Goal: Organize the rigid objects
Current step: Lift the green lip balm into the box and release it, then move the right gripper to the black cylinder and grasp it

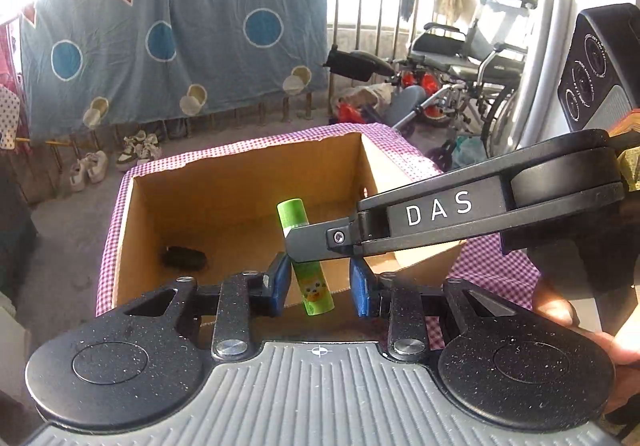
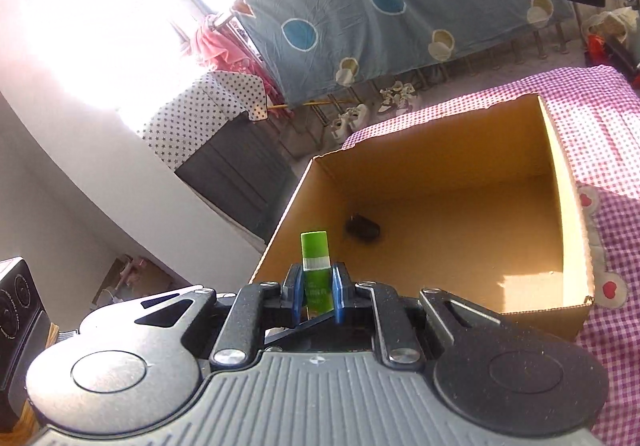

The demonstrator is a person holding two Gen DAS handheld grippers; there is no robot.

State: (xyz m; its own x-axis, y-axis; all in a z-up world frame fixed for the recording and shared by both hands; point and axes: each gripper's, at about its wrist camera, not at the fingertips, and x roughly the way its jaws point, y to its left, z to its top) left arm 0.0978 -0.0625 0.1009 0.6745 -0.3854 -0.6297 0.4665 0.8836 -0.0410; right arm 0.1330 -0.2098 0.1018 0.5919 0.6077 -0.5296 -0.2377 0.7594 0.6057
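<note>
A green glue-stick tube (image 2: 315,250) stands upright between the blue pads of my right gripper (image 2: 317,286), which is shut on its lower half. In the left wrist view the same tube (image 1: 294,214) hangs tilted over the near edge of an open cardboard box (image 1: 240,182), and the right gripper (image 1: 296,242) reaches in from the right to hold it. The tube's lower end lies between the pads of my left gripper (image 1: 320,282). Those pads stand a little apart and do not press on the tube. A small dark object (image 1: 184,257) (image 2: 363,229) lies on the floor of the box (image 2: 440,150).
The box sits on a pink checked cloth (image 1: 492,262) (image 2: 600,134). Behind it hang a blue patterned sheet (image 1: 172,46) on a railing, with shoes (image 1: 132,150) below and a wheelchair (image 1: 460,58) at right. A black device (image 1: 600,66) stands at far right.
</note>
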